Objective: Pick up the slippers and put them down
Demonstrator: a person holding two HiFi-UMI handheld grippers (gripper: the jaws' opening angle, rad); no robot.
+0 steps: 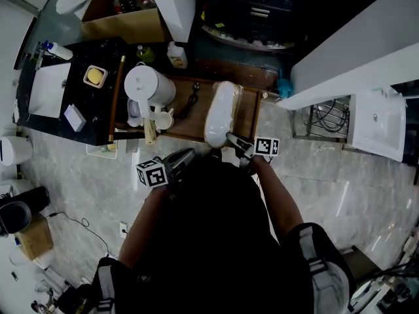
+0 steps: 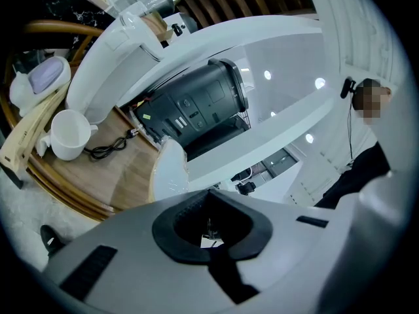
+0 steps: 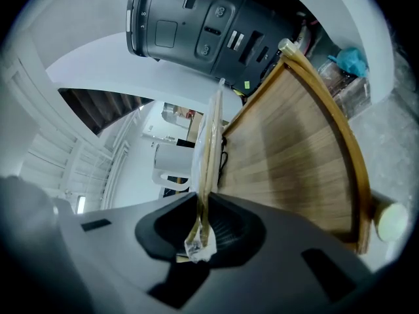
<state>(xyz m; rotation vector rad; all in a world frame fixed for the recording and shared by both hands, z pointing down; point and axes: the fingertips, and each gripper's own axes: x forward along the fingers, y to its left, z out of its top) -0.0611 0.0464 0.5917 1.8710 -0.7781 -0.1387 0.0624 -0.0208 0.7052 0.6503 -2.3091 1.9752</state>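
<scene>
**A:** Where do we stand? Biggest things first.

**B:** The wooden worktop [image 1: 251,113] carries everything. The white kettle [image 1: 147,87] sits at its left end. Our slippers [image 1: 219,113], a white pair in clear wrapping, lie lengthways over its right half, with one end at the near edge.

**A:** Do we have hold of them?

**B:** We do. Our right claw [image 1: 230,138] is pinching the wrapped pair by its near end, right at the worktop's near edge. In the right gripper view the pack runs edge-on between the jaws, with a tuft of wrapping bunched behind them.

**A:** Are they off the wood?

**B:** The near end is — we see a gap between it and the boards. We cannot tell whether the far end, towards the far edge, rests on the wood or hangs clear.

**A:** And our other side?

**B:** Our left claw [image 1: 188,154] hangs by the near edge, left of the slippers and apart from them. Its jaws are pressed together on nothing.

**A:** So how far along are we?

**B:** We judge the grasp made and the lift only partly there. Raising the pack clear, carrying it, setting it down and letting go are all left to do.

**A:** Anything small in the way?

**B:** A white cup [image 1: 162,118] and a black cable [image 1: 192,100] lie between the kettle and the slippers, so we should keep the pack off them.
</scene>
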